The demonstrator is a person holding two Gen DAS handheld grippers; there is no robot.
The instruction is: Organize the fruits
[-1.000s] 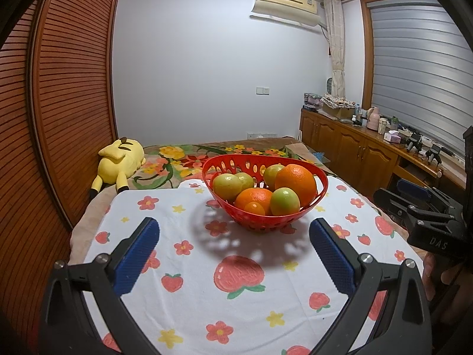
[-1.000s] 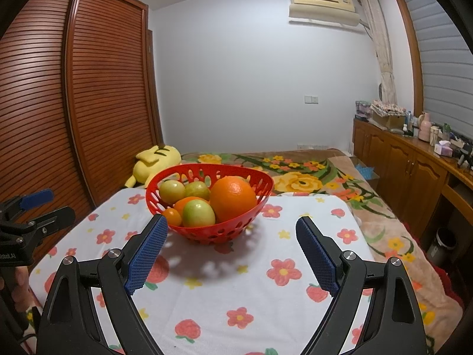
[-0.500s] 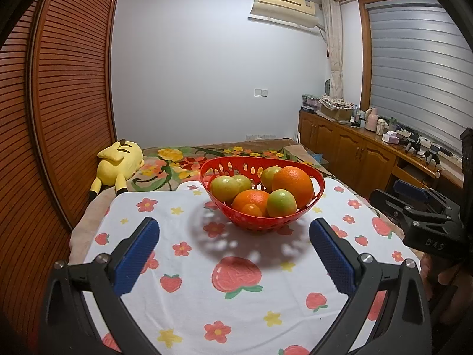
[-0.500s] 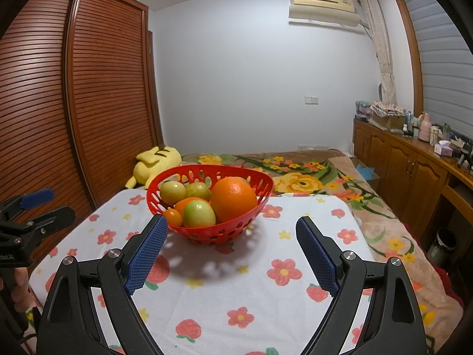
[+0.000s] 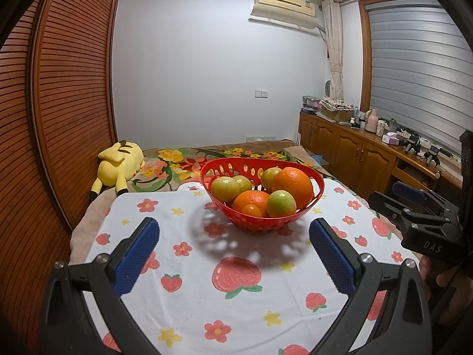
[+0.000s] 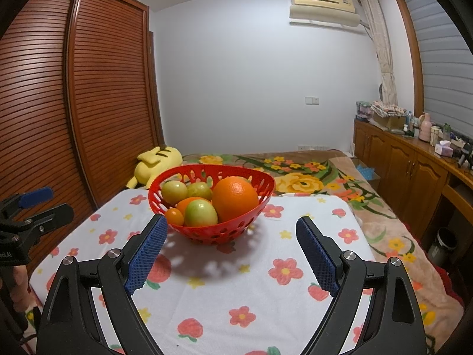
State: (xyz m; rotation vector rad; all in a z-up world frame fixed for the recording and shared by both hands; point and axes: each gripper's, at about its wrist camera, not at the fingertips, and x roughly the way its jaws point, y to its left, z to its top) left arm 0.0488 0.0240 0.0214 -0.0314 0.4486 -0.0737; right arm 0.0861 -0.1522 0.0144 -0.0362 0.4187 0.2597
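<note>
Fruits, oranges and green-yellow ones, fill a red perforated plastic basket (image 5: 317, 188) at the far middle of our flower-printed cloth-covered bench (image 5: 192, 295). We hold the left gripper (image 5: 232, 251) and right gripper (image 6: 232, 250) spread wide, empty, near the basket.

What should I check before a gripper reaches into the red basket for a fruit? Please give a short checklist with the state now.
1. Left gripper open, nothing held: ok.
2. Right gripper open, nothing held: ok.
3. Red basket upright on the tablecloth: ok.
4. Large orange on top, uncovered: ok.
5. Small orange wedged beside the green fruit, room for fingers: cannot tell.
6. Place to put fruit down: cannot tell.
</note>
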